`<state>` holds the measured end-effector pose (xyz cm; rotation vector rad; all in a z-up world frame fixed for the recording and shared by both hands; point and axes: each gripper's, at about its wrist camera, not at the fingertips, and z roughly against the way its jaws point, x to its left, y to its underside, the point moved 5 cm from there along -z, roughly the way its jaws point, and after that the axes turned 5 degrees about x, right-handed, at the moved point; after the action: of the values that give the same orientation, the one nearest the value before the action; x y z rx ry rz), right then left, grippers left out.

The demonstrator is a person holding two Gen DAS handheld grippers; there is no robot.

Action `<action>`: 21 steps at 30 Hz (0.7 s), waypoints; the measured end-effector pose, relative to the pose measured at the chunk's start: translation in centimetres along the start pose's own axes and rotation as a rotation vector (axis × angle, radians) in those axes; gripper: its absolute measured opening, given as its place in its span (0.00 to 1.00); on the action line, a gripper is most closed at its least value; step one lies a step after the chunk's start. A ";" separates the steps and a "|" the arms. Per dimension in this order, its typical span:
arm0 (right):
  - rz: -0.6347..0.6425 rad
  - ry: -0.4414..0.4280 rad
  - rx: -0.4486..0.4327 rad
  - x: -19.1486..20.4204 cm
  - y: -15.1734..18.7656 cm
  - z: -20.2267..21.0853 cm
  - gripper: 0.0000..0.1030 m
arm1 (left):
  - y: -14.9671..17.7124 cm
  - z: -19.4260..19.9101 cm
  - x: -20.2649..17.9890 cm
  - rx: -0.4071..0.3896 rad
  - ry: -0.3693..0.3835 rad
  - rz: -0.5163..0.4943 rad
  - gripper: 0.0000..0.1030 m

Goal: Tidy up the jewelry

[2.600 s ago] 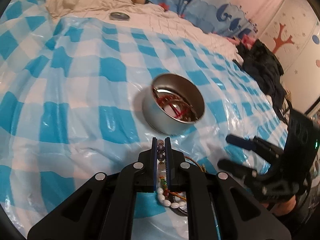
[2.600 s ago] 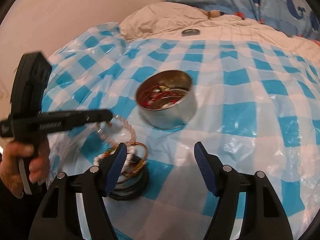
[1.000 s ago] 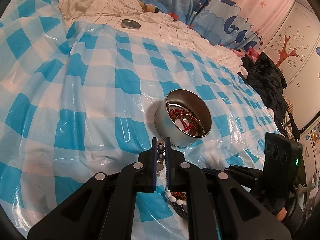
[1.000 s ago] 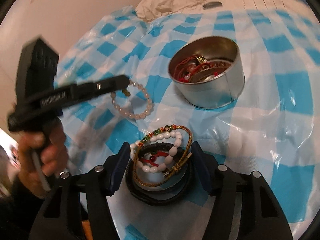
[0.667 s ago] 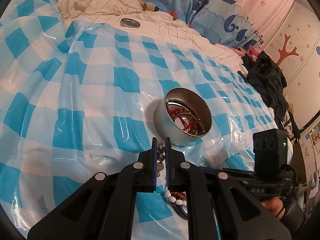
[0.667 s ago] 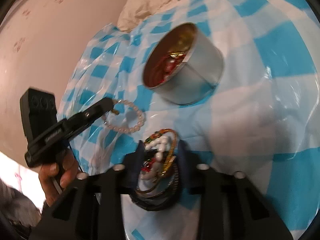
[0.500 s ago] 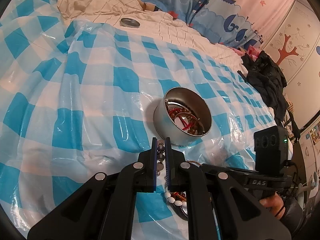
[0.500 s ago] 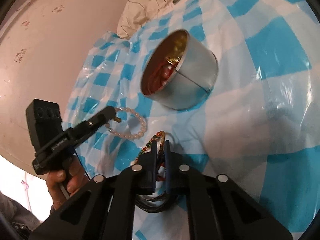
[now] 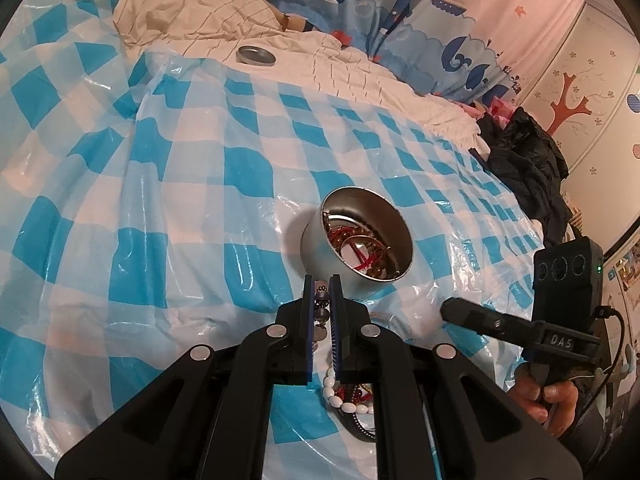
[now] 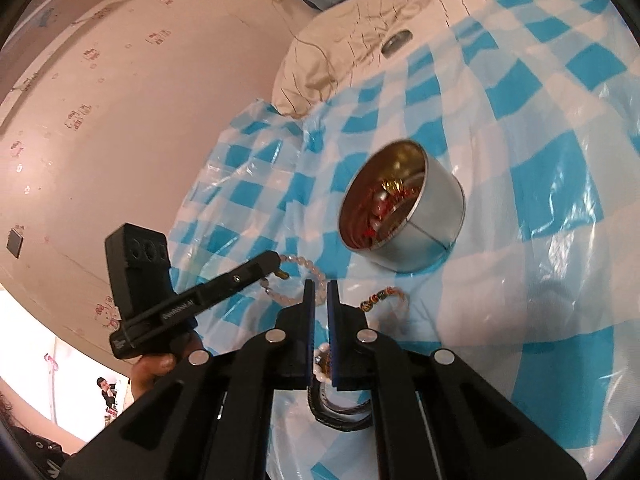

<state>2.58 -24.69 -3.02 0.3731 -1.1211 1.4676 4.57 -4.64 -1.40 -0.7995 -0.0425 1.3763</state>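
A round silver tin (image 9: 312, 248) holding red and brown bracelets stands on the blue-and-white checked plastic sheet (image 9: 132, 208); in the right wrist view the tin (image 10: 436, 216) lies ahead and right. My left gripper (image 9: 321, 294) is shut on a pale pink bead bracelet (image 9: 320, 312) just short of the tin. That bracelet (image 10: 298, 261) hangs from the left gripper (image 10: 276, 258). My right gripper (image 10: 318, 292) is shut, and a coloured bead bracelet (image 10: 384, 294) sticks out beside its right finger. A pile of bracelets (image 10: 340, 416) with a black band lies beneath it.
A tin lid (image 9: 255, 55) rests on cream bedding (image 9: 192, 8) at the far edge of the sheet. Dark clothes (image 9: 524, 160) are heaped at the right. A hand (image 9: 548, 396) holds the right gripper (image 9: 446, 309) low on the right.
The right gripper's fingers came together over the bracelet pile, then it rolled and rose a little away from the pile. The left gripper kept still with the pink bracelet.
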 end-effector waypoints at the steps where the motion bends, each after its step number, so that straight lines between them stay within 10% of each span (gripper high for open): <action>1: 0.000 -0.002 -0.005 0.1 -0.2 0.3 0.06 | -0.1 0.1 0.0 -0.002 0.002 0.000 0.06; 7: -0.026 0.053 0.043 -1.1 0.2 -0.5 0.07 | -0.3 0.1 -0.4 -0.004 0.006 -0.007 0.06; 12: -0.055 0.162 0.085 -2.8 0.7 -1.4 0.47 | -0.4 0.0 -0.2 -0.001 0.005 -0.003 0.06; 16: -0.080 0.148 0.159 -3.5 1.9 -3.2 0.46 | -0.4 0.0 -0.2 -0.001 0.006 -0.002 0.06; 21: -0.108 0.100 0.150 -3.8 2.2 -3.9 0.08 | -0.4 0.1 -0.2 -0.003 0.008 0.000 0.06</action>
<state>3.01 -23.48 -8.79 0.4525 -0.9006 1.4618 4.83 -4.77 -1.08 -0.8068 -0.0385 1.3730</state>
